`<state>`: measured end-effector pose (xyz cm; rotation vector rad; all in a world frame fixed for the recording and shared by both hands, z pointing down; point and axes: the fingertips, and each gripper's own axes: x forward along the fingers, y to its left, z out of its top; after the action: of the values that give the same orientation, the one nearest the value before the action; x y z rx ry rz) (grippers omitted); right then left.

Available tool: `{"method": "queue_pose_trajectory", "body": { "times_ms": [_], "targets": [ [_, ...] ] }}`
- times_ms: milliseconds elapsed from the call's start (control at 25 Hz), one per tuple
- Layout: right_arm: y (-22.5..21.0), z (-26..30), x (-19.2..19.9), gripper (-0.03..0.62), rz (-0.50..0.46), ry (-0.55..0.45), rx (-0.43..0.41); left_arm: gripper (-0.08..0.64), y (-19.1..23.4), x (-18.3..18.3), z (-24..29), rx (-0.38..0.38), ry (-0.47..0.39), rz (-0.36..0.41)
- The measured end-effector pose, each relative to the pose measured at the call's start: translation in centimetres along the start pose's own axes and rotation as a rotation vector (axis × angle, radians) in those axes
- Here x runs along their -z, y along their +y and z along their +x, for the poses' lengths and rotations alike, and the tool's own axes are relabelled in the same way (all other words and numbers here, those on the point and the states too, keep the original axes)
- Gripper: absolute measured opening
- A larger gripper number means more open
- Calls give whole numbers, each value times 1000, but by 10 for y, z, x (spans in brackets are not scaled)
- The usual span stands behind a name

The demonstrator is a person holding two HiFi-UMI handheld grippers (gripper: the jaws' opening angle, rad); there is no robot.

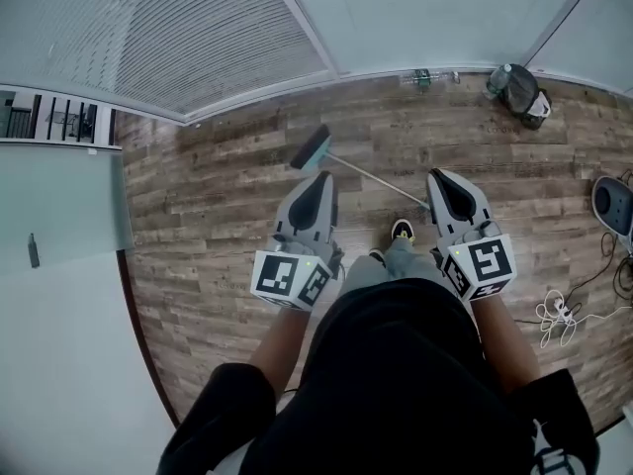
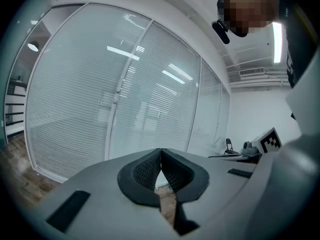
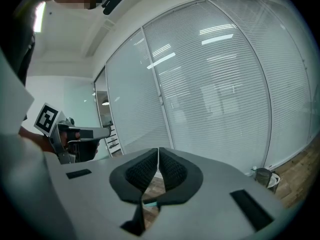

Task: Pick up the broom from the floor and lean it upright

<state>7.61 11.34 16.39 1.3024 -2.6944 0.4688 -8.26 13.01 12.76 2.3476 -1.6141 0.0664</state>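
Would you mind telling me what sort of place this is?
Probably an office: blind-covered glass partitions, a wood-look plank floor, and a desk with a chair in the left gripper view.

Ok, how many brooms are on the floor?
1. The broom lies on the wood floor in front of the person, head toward the glass wall. Others could be hidden.

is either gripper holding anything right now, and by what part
Nothing is held: the left gripper and right gripper are both shut and empty; the broom lies on the floor.
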Motion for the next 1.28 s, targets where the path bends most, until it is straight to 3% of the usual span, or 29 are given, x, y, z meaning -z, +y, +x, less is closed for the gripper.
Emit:
{"method": "queue_pose_trajectory", "body": {
  "times_ms": [280, 600, 1040, 1280],
  "targets": [
    [-9, 14, -13, 21, 18, -39, -24, 23, 6, -9, 3, -51, 4, 28],
    [-18, 32, -11, 21, 34, -45, -4, 23, 20, -14, 19, -33, 14, 30],
    [-33, 101, -17, 21, 44, 7, 92, 23, 79, -11, 96, 70, 60, 31],
    [-53, 134, -14, 21, 67, 55, 159, 23, 100, -7, 146, 194, 97, 38]
  ]
}}
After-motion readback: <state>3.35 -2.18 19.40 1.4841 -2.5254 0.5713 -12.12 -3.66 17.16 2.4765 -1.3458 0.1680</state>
